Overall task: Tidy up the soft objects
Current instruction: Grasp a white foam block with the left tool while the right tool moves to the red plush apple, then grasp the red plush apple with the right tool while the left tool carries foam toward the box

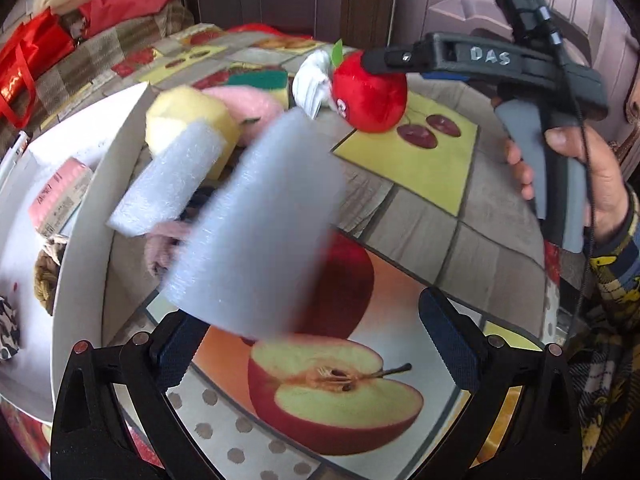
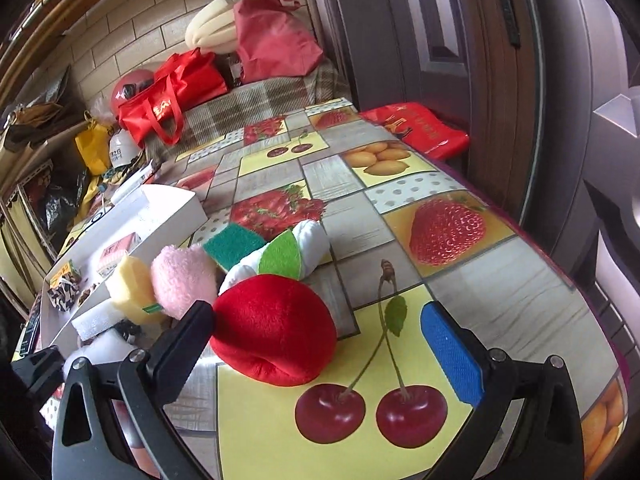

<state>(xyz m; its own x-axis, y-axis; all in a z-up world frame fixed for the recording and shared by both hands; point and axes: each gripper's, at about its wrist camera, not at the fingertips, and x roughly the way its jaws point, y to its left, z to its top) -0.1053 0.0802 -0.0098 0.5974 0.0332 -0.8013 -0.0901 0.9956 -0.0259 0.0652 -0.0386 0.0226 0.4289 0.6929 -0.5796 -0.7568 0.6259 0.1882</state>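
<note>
My left gripper [image 1: 316, 344] is open; a blurred white foam sheet [image 1: 256, 224] hangs just beyond its left finger, loose between the jaws. A second white foam block [image 1: 168, 180] leans on a yellow sponge [image 1: 188, 124] beside a pink plush [image 1: 248, 108], a green-topped sponge [image 1: 260, 80] and a white cloth [image 1: 312, 84]. The red plush apple [image 2: 272, 332] lies on the table between the open fingers of my right gripper [image 2: 324, 336], close to the left finger. In the left wrist view the right gripper's finger sits over the apple [image 1: 368, 96].
A white box [image 1: 80, 208] stands at the left, holding a pink carton [image 1: 60, 196] and other small items. The fruit-print tablecloth [image 2: 500, 292] covers the table. Red bags [image 2: 176, 96] and a plaid bench lie beyond the far edge. A door is on the right.
</note>
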